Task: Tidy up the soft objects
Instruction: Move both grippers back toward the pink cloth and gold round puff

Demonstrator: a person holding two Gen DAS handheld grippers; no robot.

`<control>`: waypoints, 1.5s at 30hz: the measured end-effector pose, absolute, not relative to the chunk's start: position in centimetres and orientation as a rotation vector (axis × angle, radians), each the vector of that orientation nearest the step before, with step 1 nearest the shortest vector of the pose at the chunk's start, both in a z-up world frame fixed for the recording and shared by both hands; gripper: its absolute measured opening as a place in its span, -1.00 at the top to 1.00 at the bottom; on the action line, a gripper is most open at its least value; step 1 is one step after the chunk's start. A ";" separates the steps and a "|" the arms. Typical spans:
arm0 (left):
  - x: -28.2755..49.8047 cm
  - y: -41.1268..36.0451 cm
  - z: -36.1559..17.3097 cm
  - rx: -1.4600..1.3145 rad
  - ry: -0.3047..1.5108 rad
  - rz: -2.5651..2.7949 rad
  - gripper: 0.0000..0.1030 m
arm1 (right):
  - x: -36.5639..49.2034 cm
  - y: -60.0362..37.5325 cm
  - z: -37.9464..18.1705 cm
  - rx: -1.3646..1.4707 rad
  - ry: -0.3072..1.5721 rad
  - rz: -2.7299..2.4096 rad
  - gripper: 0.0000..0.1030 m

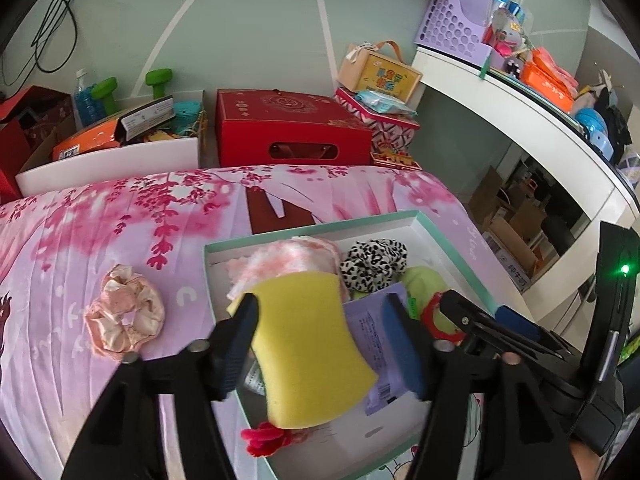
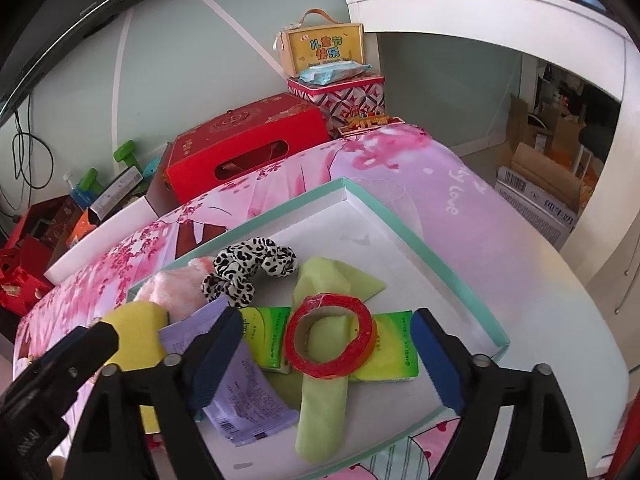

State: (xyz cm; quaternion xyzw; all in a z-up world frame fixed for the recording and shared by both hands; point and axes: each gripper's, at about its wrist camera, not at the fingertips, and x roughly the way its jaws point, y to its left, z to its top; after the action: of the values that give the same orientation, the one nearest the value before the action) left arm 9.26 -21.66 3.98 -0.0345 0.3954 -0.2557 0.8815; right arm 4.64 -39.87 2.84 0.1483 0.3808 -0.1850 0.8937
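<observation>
Left wrist view: left gripper (image 1: 320, 340) is standing wide over the shallow teal-rimmed box (image 1: 448, 240). The yellow sponge (image 1: 308, 356) is lying between the fingers, long axis running away from the tool; the left pad (image 1: 240, 344) is touching or nearly touching its edge, hard to say which, while the right one is clear of it. Judged released, not gripped. One pink satin scrunchie (image 1: 124, 320) is sitting outside the box on the floral bedspread (image 1: 80, 220), ahead and to the left of the tool; this hand is the nearer one for it. One red fuzzy bit (image 1: 264, 438) is lying at the box's near edge.

Right wrist view: right gripper (image 2: 324, 352) is spread wide, holding nothing. Directly between its fingers: one red tape roll (image 2: 330, 338) resting across two green tissue packs (image 2: 394, 346) and one green cloth (image 2: 320, 412). Beyond: one leopard scrunchie (image 2: 248, 276), one pink fluffy cloth (image 2: 176, 290), one purple sachet (image 2: 244, 400) to the left.
</observation>
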 end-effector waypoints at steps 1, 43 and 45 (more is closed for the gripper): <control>9.3 -21.5 4.0 -0.076 0.824 -0.528 -0.38 | 4.7 -39.8 2.8 0.303 0.791 -0.383 -0.87; 11.7 -10.6 2.9 -0.191 0.863 -0.156 -0.91 | 6.1 -32.7 4.9 0.176 0.766 -0.234 -1.00; 11.8 -9.4 2.8 -0.206 0.865 -0.126 -0.91 | 6.3 -31.9 5.0 0.173 0.763 -0.213 -1.00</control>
State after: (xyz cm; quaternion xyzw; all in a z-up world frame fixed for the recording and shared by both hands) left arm 11.82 -9.37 2.77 -0.0994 0.4181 -0.0607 0.9009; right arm 6.25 -31.93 5.03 0.0844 0.3714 -0.1035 0.9188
